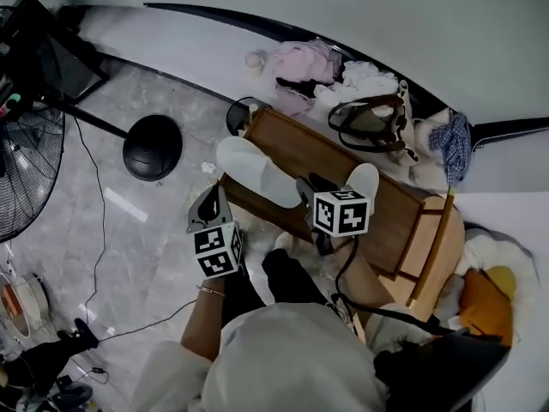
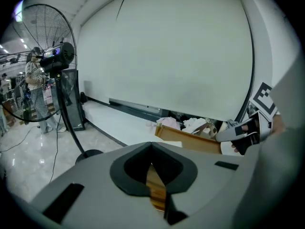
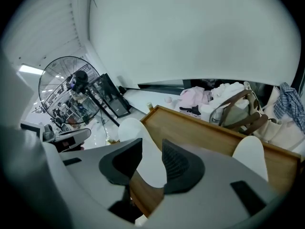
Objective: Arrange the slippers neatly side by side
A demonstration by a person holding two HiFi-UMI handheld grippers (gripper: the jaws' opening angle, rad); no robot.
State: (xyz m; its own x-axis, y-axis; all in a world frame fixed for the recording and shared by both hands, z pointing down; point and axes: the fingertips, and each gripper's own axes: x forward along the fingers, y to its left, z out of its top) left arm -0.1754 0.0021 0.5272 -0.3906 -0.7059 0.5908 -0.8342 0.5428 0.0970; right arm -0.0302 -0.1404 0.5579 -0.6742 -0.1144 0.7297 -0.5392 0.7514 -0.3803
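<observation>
Two white slippers are on a brown wooden table (image 1: pixel 390 221). The left slipper (image 1: pixel 253 172) reaches out past the table's left corner. My right gripper (image 1: pixel 306 187) is shut on its near end, and in the right gripper view that slipper (image 3: pixel 138 142) fills the gap between the jaws. The second slipper (image 1: pixel 364 178) lies on the table just right of that gripper, half hidden behind its marker cube; the right gripper view shows this slipper (image 3: pixel 249 152) clearly. My left gripper (image 1: pixel 208 202) hangs off the table's left corner, shut and holding nothing (image 2: pixel 152 151).
Behind the table lie a pile of clothes (image 1: pixel 300 67) and a brown-handled bag (image 1: pixel 373 123). On the floor to the left stand a fan (image 1: pixel 26 170) and a black round base (image 1: pixel 153 147), with cables trailing. A wooden frame (image 1: pixel 433 247) borders the table's right side.
</observation>
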